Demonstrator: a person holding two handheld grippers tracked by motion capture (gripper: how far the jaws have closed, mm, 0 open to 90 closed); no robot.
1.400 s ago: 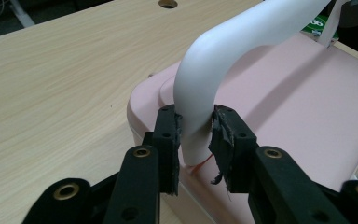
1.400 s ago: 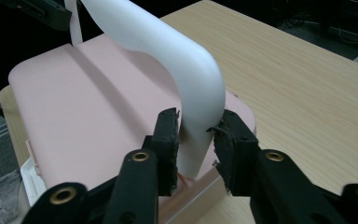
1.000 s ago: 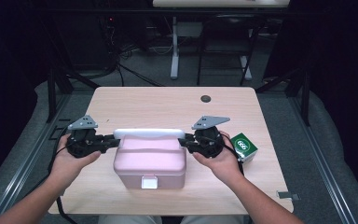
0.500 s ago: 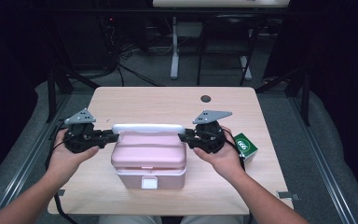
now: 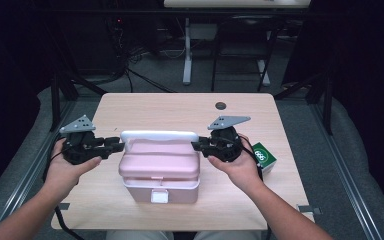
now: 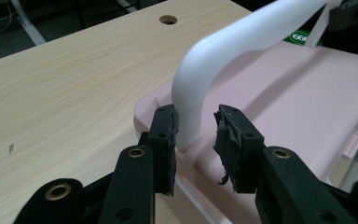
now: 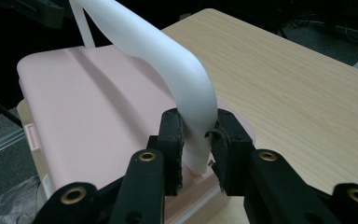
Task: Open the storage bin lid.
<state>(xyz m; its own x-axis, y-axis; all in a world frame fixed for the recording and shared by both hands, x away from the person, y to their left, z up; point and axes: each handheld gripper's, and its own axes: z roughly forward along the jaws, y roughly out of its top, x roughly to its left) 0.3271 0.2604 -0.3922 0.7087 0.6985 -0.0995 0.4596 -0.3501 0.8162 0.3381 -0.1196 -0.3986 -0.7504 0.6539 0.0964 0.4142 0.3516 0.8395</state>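
A pink box (image 5: 160, 170) with a white handle (image 5: 159, 136) stands on the near middle of the wooden table (image 5: 180, 107), its white clasp facing the person. The left gripper (image 5: 114, 145) sits at the handle's left end; its jaws have just been opening, and in the left gripper view one pad (image 6: 167, 135) touches the handle (image 6: 242, 44) while the other stands clear. The right gripper (image 5: 198, 145) pinches the handle's right end, both pads pressed against it in the right gripper view (image 7: 196, 140). A green carton (image 5: 263, 157) lies just right of the right hand (image 5: 237, 167). A round hole (image 5: 221, 106) marks the table's far side.
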